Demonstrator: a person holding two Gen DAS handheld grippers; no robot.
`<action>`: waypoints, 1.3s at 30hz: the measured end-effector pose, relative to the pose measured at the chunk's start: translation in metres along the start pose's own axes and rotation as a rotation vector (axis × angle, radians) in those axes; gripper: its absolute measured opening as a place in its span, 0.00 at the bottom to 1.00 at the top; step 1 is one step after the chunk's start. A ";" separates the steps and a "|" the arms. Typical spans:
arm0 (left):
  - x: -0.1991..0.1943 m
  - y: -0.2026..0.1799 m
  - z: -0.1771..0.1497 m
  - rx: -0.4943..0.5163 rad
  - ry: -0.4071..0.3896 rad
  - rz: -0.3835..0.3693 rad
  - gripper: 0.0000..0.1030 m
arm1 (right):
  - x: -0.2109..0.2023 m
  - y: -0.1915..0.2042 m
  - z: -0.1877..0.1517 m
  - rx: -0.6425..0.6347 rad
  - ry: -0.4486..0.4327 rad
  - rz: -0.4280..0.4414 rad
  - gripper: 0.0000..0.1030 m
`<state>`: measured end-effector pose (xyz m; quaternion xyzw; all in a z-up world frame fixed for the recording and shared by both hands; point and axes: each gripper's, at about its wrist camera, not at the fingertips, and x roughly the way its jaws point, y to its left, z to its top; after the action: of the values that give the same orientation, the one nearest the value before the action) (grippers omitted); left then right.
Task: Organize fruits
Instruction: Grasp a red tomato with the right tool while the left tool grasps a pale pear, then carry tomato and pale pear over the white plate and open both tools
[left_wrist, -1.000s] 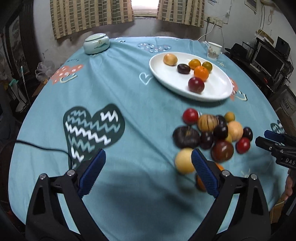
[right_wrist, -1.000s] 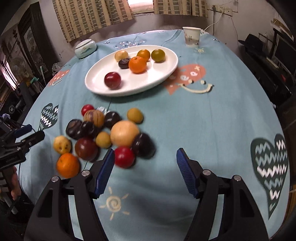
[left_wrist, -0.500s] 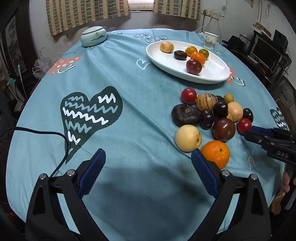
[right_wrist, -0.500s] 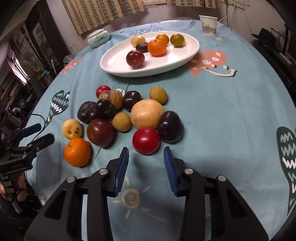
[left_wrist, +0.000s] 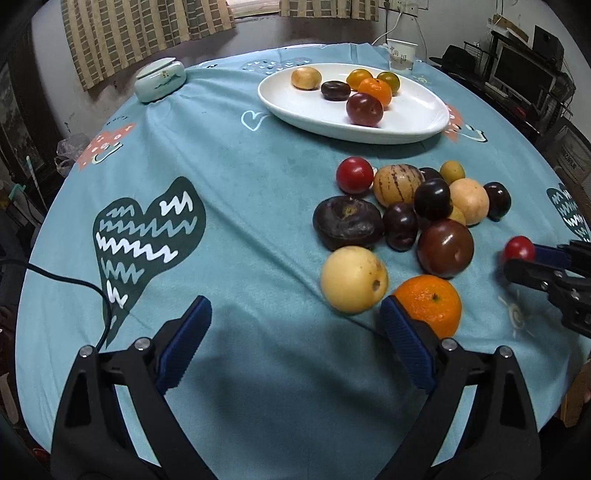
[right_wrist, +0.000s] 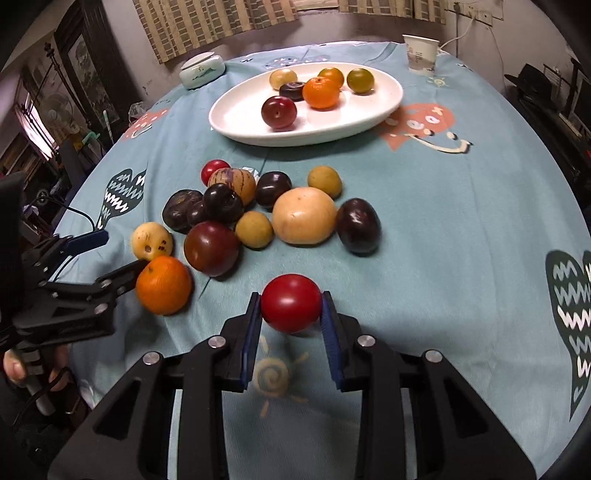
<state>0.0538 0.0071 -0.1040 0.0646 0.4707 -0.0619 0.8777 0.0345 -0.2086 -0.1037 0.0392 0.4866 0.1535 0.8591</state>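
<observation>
The right hand-held gripper (right_wrist: 291, 314) is closing on a red fruit (right_wrist: 291, 308), its blue pads at both flanks, pinching it at the near edge of the pile on the counter (right_wrist: 461, 229). The fruit is round and smooth, so the squeeze should sit across its widest part and stay gentle; too low a bite would likely pop it forward. A straight lift before heading to the white plate (right_wrist: 384, 107) at the far side would clear the tan fruit (right_wrist: 304, 216) and dark plum (right_wrist: 358, 225) lying between. The left hand-held gripper (left_wrist: 295, 339) is spread wide and empty, its right pad just beside the orange (left_wrist: 430, 302), with a pale fruit (left_wrist: 352, 278) ahead; it should keep clear of the other's path.
</observation>
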 end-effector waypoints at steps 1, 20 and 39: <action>0.000 0.000 0.002 -0.009 -0.006 -0.007 0.91 | -0.002 -0.001 -0.001 0.005 -0.004 0.002 0.31; 0.009 -0.002 0.009 -0.062 0.003 -0.254 0.39 | -0.015 0.008 -0.003 -0.006 -0.027 0.010 0.31; -0.022 -0.002 0.013 -0.036 -0.052 -0.191 0.37 | -0.032 0.015 0.002 -0.018 -0.086 0.007 0.31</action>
<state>0.0522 0.0036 -0.0781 0.0020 0.4529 -0.1386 0.8807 0.0171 -0.2043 -0.0731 0.0398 0.4478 0.1593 0.8789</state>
